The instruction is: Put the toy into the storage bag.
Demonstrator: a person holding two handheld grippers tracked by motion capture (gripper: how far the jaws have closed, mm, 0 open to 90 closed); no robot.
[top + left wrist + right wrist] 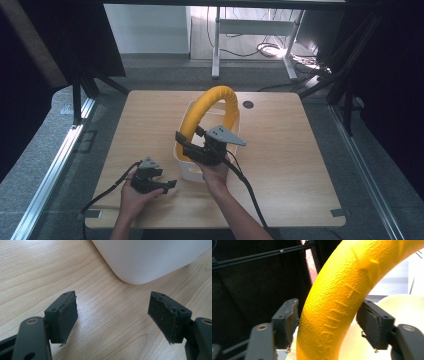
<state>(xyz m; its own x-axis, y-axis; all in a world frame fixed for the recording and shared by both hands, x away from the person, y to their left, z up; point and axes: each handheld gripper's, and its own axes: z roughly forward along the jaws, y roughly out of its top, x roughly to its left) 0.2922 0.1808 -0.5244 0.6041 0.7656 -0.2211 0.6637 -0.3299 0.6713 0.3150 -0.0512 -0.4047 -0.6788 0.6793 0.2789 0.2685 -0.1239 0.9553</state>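
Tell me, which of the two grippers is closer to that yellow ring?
Right. The right gripper has the yellow ring between its open jaws, above the white bin; the left gripper sits open on the table, beside the bin.

Both forearms were bare, without sleeves. The left gripper (170, 184) and right gripper (187, 136) were black, with grey triangular plates, worn pads, and black cables.

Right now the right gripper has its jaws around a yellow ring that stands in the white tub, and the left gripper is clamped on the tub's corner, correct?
Not quite. The left gripper is open with nothing between its jaws; the left gripper view shows it just short of the white tub, apart from its corner. The rest holds: the right gripper has its jaws around the yellow ring, which stands in the tub.
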